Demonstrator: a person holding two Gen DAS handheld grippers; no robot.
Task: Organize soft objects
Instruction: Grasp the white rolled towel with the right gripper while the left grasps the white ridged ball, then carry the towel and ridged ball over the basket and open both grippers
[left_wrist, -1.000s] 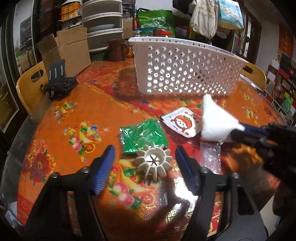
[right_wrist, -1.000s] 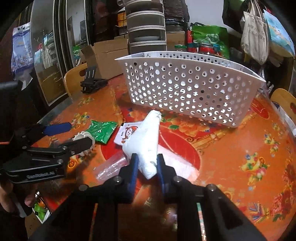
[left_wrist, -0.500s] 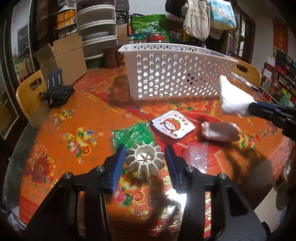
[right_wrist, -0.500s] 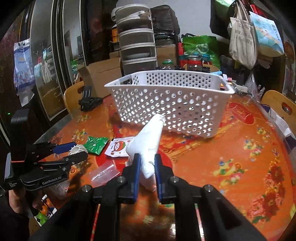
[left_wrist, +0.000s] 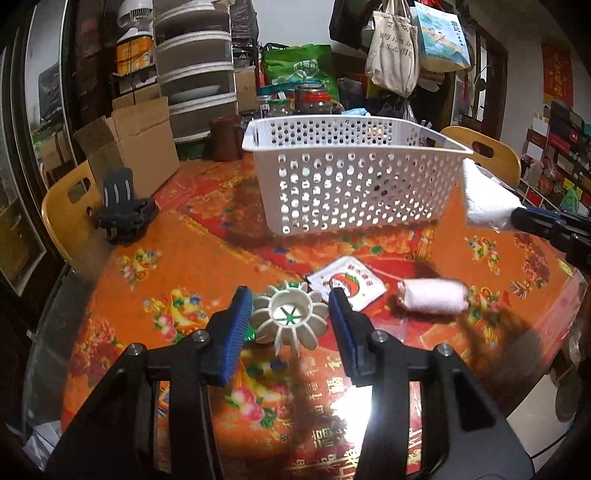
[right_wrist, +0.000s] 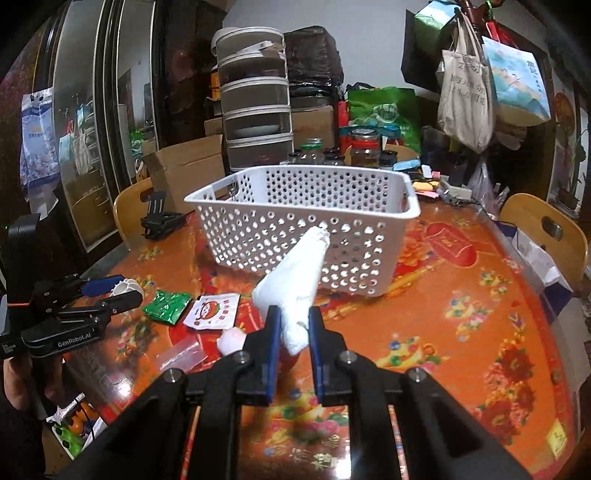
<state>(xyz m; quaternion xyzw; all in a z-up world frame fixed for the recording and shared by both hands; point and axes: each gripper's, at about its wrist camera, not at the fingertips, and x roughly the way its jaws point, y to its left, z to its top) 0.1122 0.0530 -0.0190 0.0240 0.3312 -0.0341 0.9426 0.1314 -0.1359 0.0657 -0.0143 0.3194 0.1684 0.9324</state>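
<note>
A: Status of the right gripper (right_wrist: 293, 326)?
B: Pinching a white cloth (right_wrist: 295, 280), held above the table (right_wrist: 461, 332), in front of the basket (right_wrist: 303, 218).
A: And the left gripper (left_wrist: 290, 314)?
B: Fingers closed against a white ribbed ring (left_wrist: 290, 319). A sachet (left_wrist: 347, 282) and a rolled towel (left_wrist: 432, 297) lie just beside it.

Cluttered home dining room, floral-clothed table (left_wrist: 155, 295), wooden chairs (right_wrist: 546, 229), hanging tote bags (right_wrist: 465, 103), stacked containers (right_wrist: 253, 110)
</note>
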